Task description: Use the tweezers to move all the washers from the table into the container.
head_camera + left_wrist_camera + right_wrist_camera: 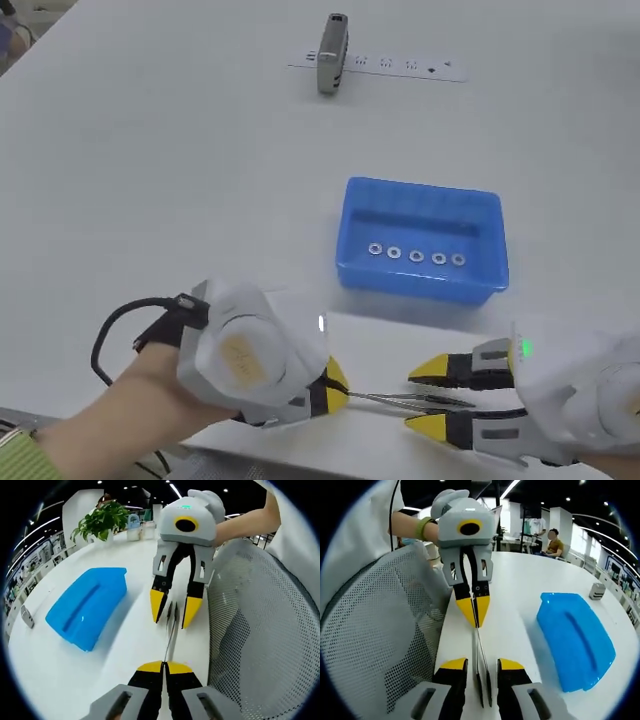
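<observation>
When seen from the head view, entry one was a blue container (pixel 420 282) on the white table (pixel 170 150), with five washers (pixel 416 256) in a row on its floor; beyond it lay a power strip (pixel 400 66) carrying a grey adapter (pixel 333 52). Entry two: tweezers (pixel 395 401), near the table's front edge, on the near side of the container. Left gripper (pixel 335 388): jaws pressed together on one end of the tweezers. Right gripper (pixel 425 398): jaws apart, one on each side of the other end; whether they touched it could not be told. The left gripper view added a potted plant (pixel 102 520) and a mesh chair back (pixel 250 630); the right gripper view added a seated person (pixel 552 536) far behind. Both gripper views presented the container by its outer wall
</observation>
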The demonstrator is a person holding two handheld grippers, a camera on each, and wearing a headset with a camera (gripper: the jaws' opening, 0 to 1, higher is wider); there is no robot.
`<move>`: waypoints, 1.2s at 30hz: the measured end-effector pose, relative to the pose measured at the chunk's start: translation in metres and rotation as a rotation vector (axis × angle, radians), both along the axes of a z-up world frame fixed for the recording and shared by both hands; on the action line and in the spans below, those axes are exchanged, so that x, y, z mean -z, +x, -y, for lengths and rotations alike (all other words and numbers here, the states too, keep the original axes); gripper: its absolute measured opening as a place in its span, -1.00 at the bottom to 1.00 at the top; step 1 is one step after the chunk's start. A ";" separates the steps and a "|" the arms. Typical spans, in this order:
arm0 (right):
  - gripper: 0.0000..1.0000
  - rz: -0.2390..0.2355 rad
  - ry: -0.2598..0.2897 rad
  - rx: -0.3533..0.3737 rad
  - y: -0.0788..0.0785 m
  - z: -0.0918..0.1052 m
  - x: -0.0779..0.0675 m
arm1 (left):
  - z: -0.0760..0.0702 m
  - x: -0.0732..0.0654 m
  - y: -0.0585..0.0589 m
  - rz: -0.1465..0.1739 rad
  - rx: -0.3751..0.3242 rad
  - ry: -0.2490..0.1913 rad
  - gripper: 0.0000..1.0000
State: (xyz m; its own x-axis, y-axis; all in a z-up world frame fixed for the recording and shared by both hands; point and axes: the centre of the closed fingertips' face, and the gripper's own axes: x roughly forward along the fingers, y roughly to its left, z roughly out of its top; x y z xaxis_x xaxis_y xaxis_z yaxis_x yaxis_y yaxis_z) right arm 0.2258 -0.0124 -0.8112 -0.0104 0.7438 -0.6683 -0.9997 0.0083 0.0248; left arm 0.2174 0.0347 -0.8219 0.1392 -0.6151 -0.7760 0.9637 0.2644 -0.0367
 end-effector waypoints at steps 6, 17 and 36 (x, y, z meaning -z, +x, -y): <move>-0.38 0.025 0.064 0.166 0.009 0.023 -0.028 | 0.001 -0.002 0.007 0.043 0.016 0.073 -1.00; -0.15 0.108 0.133 0.463 0.024 0.085 -0.072 | 0.001 -0.005 0.009 0.007 -0.052 0.086 -0.92; 0.49 0.195 0.388 0.794 0.049 0.134 -0.133 | -0.044 -0.151 0.027 0.302 -0.683 -0.518 0.33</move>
